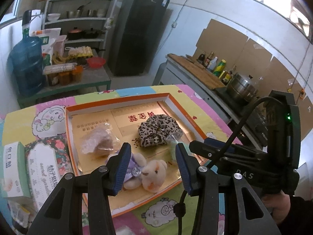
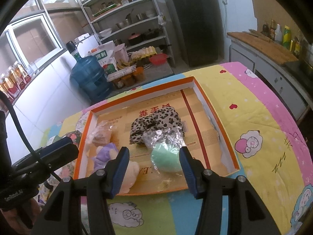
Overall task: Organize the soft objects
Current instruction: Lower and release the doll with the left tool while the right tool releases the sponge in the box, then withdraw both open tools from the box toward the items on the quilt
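Observation:
An orange-rimmed shallow box [image 1: 117,106] [image 2: 197,84] lies on the cartoon-print cloth. In it are a leopard-print scrunchie [image 1: 158,128] [image 2: 156,121], a brown puff in clear wrap [image 1: 99,140] [image 2: 101,135], a cream teddy bear in a purple dress [image 1: 146,173] [image 2: 109,152] and a green sponge in clear wrap [image 2: 166,158] [image 1: 173,146]. My left gripper [image 1: 153,161] is open and empty above the bear. My right gripper [image 2: 154,164] is open and empty, its jaws either side of the green sponge, above it.
Left of the box lie a floral packet [image 1: 47,162] and a white-green carton [image 1: 13,168]. Behind the table are a water jug [image 1: 27,66] [image 2: 90,76], shelves [image 1: 78,17], a black fridge [image 1: 140,31] and a counter with bottles and a pot [image 1: 242,88].

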Motion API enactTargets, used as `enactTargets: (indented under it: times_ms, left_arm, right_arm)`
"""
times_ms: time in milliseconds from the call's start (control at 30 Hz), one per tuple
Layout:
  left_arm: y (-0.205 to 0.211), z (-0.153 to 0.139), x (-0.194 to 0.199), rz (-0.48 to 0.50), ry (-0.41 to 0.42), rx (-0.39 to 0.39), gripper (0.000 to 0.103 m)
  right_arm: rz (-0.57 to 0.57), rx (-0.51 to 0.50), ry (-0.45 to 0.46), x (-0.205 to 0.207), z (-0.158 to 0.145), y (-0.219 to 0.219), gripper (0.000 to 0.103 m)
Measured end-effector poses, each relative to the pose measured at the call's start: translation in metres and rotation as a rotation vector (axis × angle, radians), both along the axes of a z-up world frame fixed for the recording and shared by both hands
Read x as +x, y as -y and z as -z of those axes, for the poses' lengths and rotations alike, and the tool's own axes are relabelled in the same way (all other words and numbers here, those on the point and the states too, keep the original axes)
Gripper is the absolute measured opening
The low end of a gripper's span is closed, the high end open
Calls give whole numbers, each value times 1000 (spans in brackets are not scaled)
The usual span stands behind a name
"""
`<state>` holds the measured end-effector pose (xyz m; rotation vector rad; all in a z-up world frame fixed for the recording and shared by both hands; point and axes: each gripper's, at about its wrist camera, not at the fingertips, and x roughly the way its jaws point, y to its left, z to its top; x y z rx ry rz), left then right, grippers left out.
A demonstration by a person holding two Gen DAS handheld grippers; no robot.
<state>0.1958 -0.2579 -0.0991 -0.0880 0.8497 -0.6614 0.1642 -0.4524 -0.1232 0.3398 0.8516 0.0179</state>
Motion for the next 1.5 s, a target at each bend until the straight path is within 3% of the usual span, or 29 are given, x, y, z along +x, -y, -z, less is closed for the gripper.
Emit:
enactTargets:
  times_ms: [1033, 1500]
  left_arm:
    - [-79, -45, -76, -14, 114, -74, 48]
    - [-142, -44, -109, -66, 161, -27, 48]
  right_arm:
    - [-26, -46, 88, -71, -48, -83, 53]
    - [-71, -58, 87, -94, -47, -142, 53]
